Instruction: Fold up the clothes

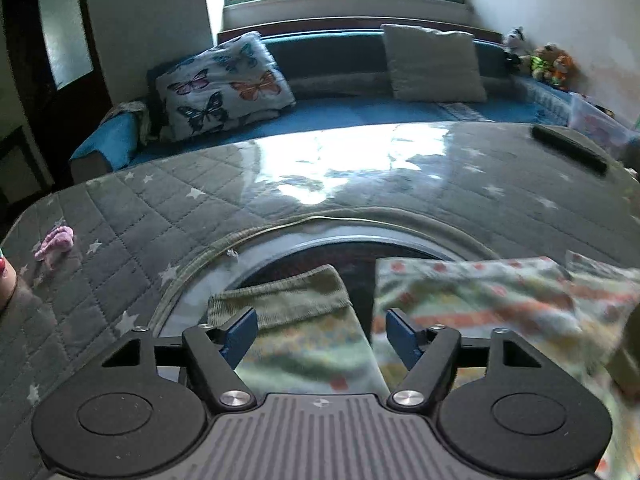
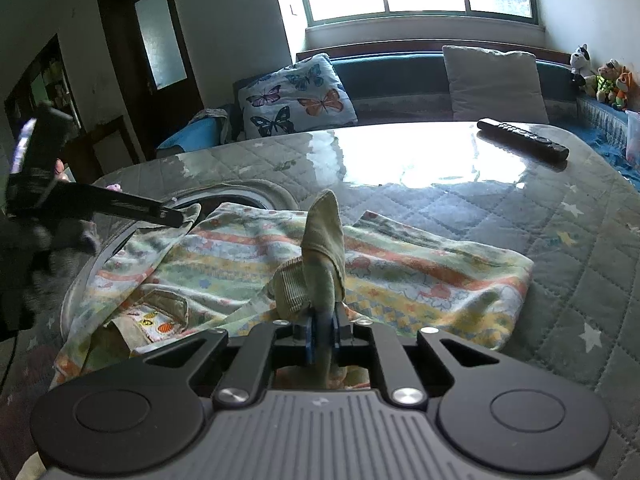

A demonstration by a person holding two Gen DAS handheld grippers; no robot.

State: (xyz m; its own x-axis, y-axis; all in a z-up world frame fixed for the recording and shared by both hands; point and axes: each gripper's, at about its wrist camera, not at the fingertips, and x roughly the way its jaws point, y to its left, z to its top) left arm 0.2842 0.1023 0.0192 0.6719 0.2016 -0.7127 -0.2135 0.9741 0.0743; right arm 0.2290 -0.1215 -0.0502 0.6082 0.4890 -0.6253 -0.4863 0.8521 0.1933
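Patterned child's garment (image 2: 400, 264) lies spread on the quilted, glass-covered table (image 2: 580, 248), olive ribbed cuffs on the sleeves. Right gripper (image 2: 322, 320) pinches one olive cuff (image 2: 320, 248), which stands up from the pads. Left gripper (image 1: 320, 330) is spread; the other sleeve cuff (image 1: 280, 300) lies between the pads, unpinched. Remote control (image 2: 524, 138) far side of table

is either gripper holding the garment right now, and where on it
The right gripper pinches the patterned garment by a ribbed green cuff. The left gripper holds nothing.
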